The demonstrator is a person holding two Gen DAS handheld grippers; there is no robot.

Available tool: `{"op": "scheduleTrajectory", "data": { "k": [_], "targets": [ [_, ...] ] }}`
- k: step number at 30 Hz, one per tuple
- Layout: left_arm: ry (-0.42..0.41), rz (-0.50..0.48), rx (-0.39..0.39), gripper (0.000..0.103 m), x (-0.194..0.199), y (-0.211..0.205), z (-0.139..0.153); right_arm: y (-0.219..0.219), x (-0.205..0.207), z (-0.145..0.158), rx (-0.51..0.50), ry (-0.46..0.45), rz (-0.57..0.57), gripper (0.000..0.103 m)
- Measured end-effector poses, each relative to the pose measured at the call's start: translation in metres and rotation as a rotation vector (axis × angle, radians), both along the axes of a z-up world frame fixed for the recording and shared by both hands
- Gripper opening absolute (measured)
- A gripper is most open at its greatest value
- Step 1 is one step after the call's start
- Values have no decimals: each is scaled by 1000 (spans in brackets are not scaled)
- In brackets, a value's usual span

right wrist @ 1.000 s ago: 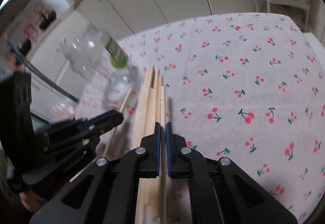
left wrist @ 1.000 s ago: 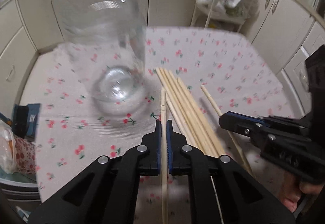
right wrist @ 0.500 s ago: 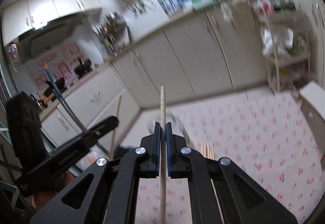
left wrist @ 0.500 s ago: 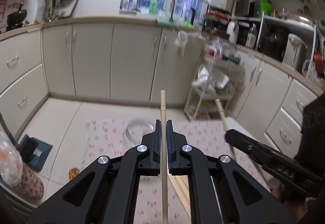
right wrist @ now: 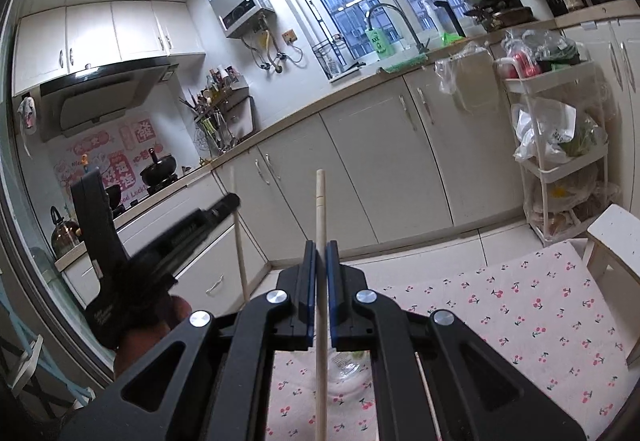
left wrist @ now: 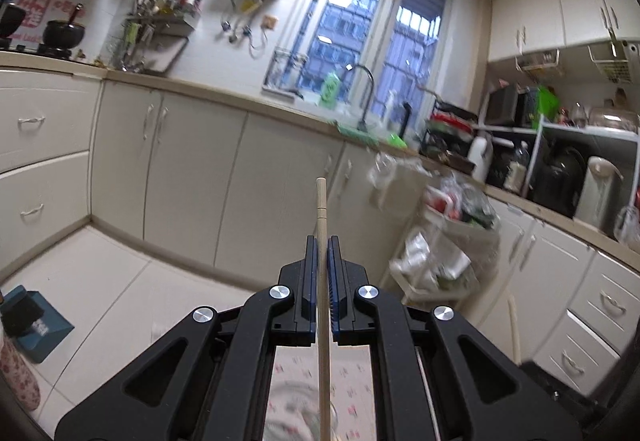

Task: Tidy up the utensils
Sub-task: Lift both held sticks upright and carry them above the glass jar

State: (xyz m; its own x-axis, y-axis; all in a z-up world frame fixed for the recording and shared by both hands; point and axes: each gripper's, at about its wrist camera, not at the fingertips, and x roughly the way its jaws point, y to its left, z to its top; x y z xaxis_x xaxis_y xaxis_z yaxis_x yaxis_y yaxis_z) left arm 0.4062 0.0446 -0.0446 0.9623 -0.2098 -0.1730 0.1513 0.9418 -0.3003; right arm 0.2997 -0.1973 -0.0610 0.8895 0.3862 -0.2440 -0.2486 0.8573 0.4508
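My left gripper (left wrist: 320, 241) is shut on a wooden chopstick (left wrist: 321, 209) held upright, its tip pointing at the kitchen cabinets. My right gripper (right wrist: 319, 245) is shut on a second wooden chopstick (right wrist: 320, 201), also upright. The left gripper (right wrist: 224, 207) shows at the left of the right wrist view with its chopstick (right wrist: 239, 241). A clear glass jar (right wrist: 346, 363) stands on the cherry-print tablecloth (right wrist: 540, 321) just below the right gripper; its blurred rim (left wrist: 298, 407) shows under the left gripper. More chopsticks (right wrist: 426, 385) lie on the cloth.
A white trolley (right wrist: 560, 169) with bags stands at the right by the cabinets. A white stool (right wrist: 616, 233) stands at the table's far right corner. A blue dustpan (left wrist: 36, 321) lies on the floor at left.
Both grippers have lifted their chopsticks off the table and tilted up from facing down at the cloth to facing the kitchen. The jar now lies below them.
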Motion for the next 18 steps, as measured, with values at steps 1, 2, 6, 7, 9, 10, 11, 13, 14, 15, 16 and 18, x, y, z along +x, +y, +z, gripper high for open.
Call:
{"op": "scheduleTrajectory", "data": {
  "k": [1,2,6,7,9,10,11,13,14,15,16,18],
  "targets": [
    [-11,14,1,5,5,1,0,-2,4,-2,4,-1,-4,6],
    [-21,29,1,5,9,1,-1,-3,6,-3,7,-2,-6,6],
    [-37,68,3,5,28,2,-13,-3,20,-8,20,2,-8,6],
    [-39,72,3,5,31,3,-15,-3,23,-9,22,3,-6,6],
    [-35,77,15,5,40,1,-20,-1,29,-10,24,2,-3,6],
    [-35,81,21,5,43,1,-23,0,31,-12,25,1,-1,6],
    [-36,82,32,5,46,-2,-27,2,33,-12,26,1,0,6],
    [-33,80,52,5,46,-6,-33,3,39,-15,32,-6,-4,6],
    [-30,75,66,5,45,-8,-38,3,40,-15,36,-9,-6,6],
    [-27,72,73,5,42,-9,-42,3,44,-17,44,-13,-10,6],
    [-22,67,84,5,37,-10,-47,4,46,-18,50,-15,-12,6],
    [-6,53,106,5,30,-13,-58,5,54,-19,73,-19,-21,6]
  ]
}}
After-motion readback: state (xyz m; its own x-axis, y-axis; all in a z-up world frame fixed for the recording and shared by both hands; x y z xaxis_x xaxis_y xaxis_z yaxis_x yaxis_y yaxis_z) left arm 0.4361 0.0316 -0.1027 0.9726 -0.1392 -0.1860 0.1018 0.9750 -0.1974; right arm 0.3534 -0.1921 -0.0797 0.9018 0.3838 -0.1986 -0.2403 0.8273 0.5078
